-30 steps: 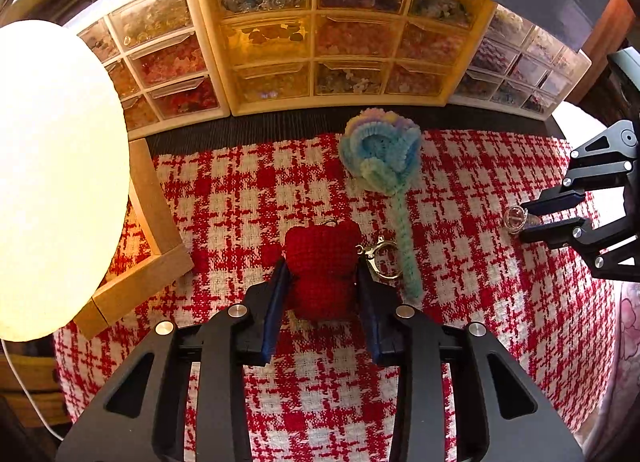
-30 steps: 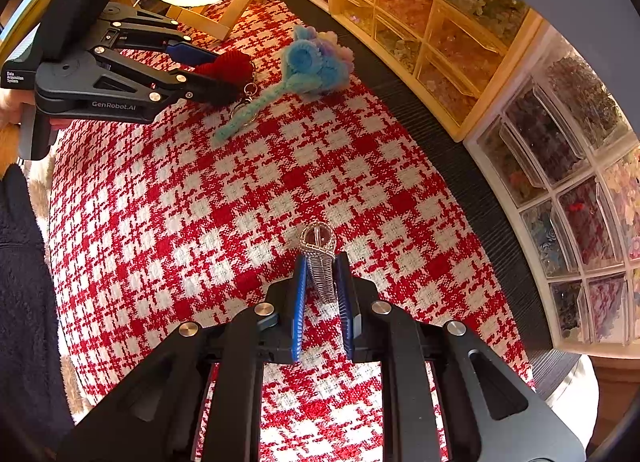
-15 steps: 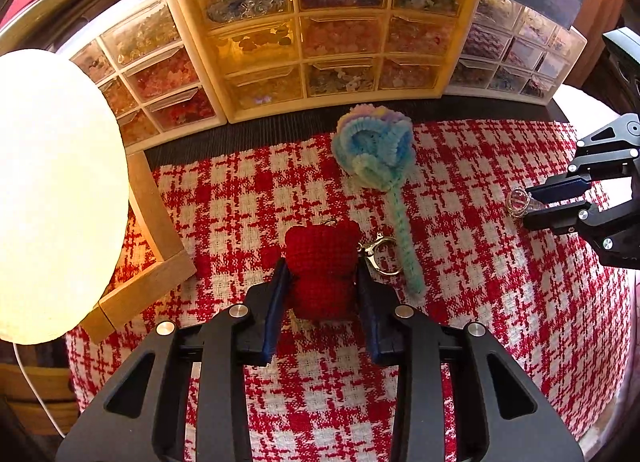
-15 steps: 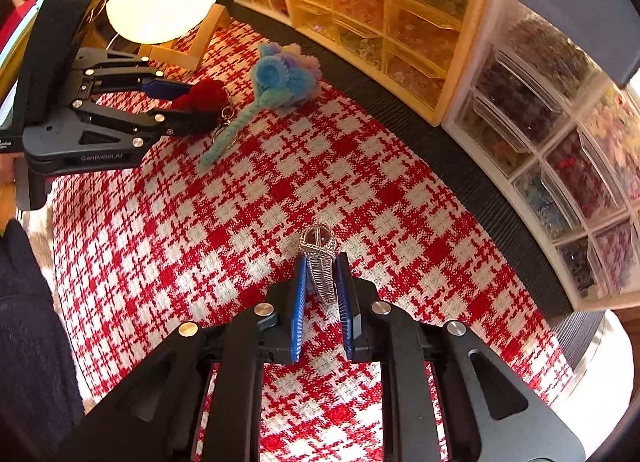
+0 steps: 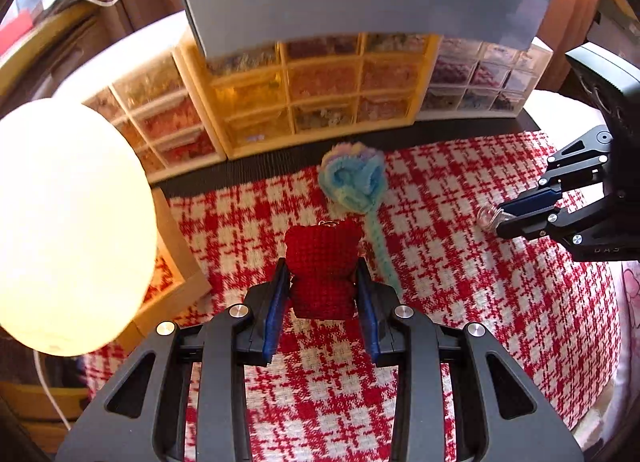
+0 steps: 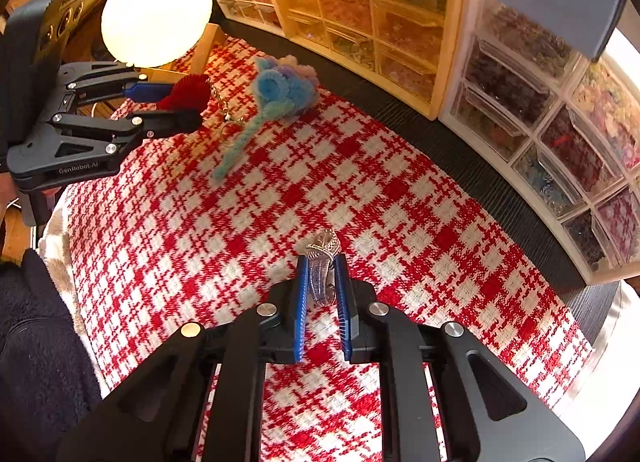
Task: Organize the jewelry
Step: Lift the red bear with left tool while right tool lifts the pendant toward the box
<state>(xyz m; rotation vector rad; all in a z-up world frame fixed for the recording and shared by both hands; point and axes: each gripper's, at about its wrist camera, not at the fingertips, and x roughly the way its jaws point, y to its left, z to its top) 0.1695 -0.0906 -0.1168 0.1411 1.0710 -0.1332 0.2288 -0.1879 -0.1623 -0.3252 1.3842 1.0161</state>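
Left wrist, risk: the bear (image 5: 322,262) was soft and held only at its lower half, so by my reading it could slump or twist free if tilted; its clasp hung hidden behind it.
Left wrist, grip: the left gripper (image 5: 323,294) was closed narrow on the bear above the cloth (image 5: 460,302), near the flower (image 5: 354,181).
Right wrist, risk: the ring (image 6: 323,262) was thin, hard wire between smooth pads, and a slight easing could likely drop it onto the busy check, where it would be hard to spot.
Right wrist, grip: the right gripper (image 6: 322,282) was pinched nearly shut on the ring, over the cloth and well apart from the drawers (image 6: 400,21).
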